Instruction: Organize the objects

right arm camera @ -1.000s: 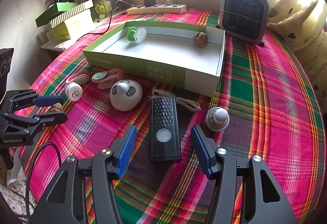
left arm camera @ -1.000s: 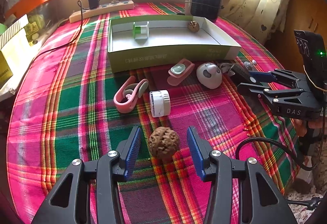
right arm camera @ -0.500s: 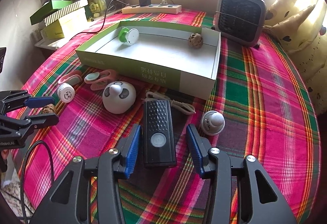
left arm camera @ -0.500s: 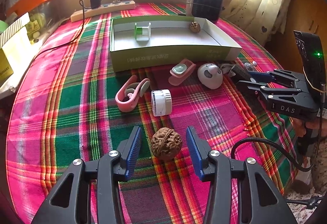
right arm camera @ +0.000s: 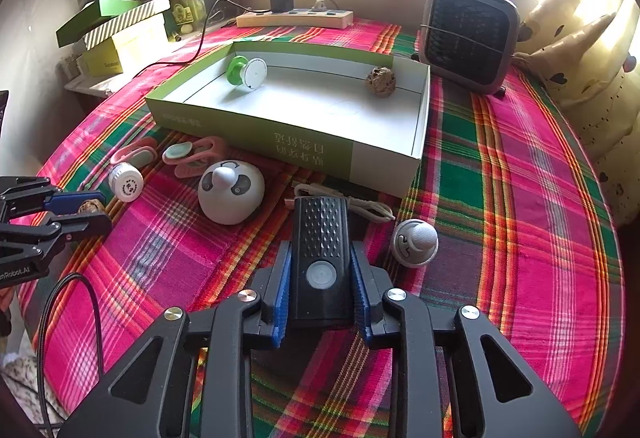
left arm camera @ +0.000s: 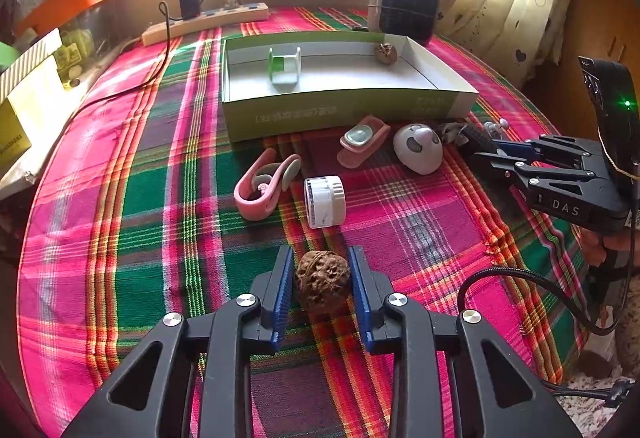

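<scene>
Left gripper (left arm camera: 322, 288): jaws closing, pads against walnut (left arm camera: 322, 280), lower centre.
Right gripper (right arm camera: 321, 288): jaws closing, pads against black remote (right arm camera: 320, 258), lower centre.

— The cloth (left arm camera: 132, 198) over the bench?
— Woven plaid, matt. The walnut (left arm camera: 322, 280) looks rough and wrinkled.
— And the box (right arm camera: 304, 146)?
— Smooth cardboard; the black device (right arm camera: 320, 258) is textured plastic.

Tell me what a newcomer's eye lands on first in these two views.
The loud pink-and-green plaid tablecloth fills both views, with a shallow green-and-white cardboard box at its middle. Up close, the left gripper is closing its blue pads around a wrinkled brown walnut, and the right gripper is closing on a black rectangular device with a round button. A white panda-faced gadget lies in front of the box.
</scene>
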A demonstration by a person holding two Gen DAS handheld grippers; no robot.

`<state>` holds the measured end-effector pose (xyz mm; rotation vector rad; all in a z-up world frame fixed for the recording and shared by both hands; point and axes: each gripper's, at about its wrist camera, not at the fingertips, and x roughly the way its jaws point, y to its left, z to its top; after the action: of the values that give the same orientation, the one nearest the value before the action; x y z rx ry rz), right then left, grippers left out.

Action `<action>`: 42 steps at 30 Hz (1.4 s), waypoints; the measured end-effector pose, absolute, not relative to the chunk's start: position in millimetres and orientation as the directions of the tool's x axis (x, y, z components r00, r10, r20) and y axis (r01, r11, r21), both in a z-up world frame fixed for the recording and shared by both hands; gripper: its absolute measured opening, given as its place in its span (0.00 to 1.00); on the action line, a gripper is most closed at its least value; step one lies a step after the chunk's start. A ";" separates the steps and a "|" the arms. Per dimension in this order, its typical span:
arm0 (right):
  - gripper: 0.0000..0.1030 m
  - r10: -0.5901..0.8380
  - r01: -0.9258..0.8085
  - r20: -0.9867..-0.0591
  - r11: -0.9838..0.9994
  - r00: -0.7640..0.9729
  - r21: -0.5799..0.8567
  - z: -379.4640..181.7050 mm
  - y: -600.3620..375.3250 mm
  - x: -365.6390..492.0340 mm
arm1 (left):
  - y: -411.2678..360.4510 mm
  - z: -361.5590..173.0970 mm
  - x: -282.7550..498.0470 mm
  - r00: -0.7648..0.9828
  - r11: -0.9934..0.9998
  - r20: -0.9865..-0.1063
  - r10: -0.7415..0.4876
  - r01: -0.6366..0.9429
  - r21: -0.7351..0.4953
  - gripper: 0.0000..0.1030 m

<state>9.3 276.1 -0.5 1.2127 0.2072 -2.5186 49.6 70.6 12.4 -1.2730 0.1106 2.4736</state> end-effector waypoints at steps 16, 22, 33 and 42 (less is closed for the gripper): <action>0.27 -0.229 0.352 -0.780 -0.936 -0.582 0.011 -0.7 276.9 9.0 | 70.5 13.3 48.6 -0.540 -0.939 -0.799 0.266 -0.331 -0.089 0.25; 0.27 -0.225 0.342 -0.780 -0.939 -0.584 0.014 -0.1 277.0 11.4 | 71.1 13.5 47.1 -0.544 -0.944 -0.799 0.258 -0.318 -0.088 0.25; 0.27 -0.224 0.298 -0.773 -0.953 -0.594 0.048 6.5 271.2 31.0 | 76.7 19.5 44.6 -0.563 -0.947 -0.785 0.258 -0.309 -0.090 0.25; 0.27 -0.202 0.256 -0.734 -0.966 -0.648 0.040 27.9 283.2 53.8 | 90.3 39.5 42.3 -0.591 -0.934 -0.754 0.286 -0.348 -0.081 0.25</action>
<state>53.8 283.2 27.9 1.1646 0.0977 -2.6413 42.3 90.3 39.5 -1.1762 0.1056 2.5215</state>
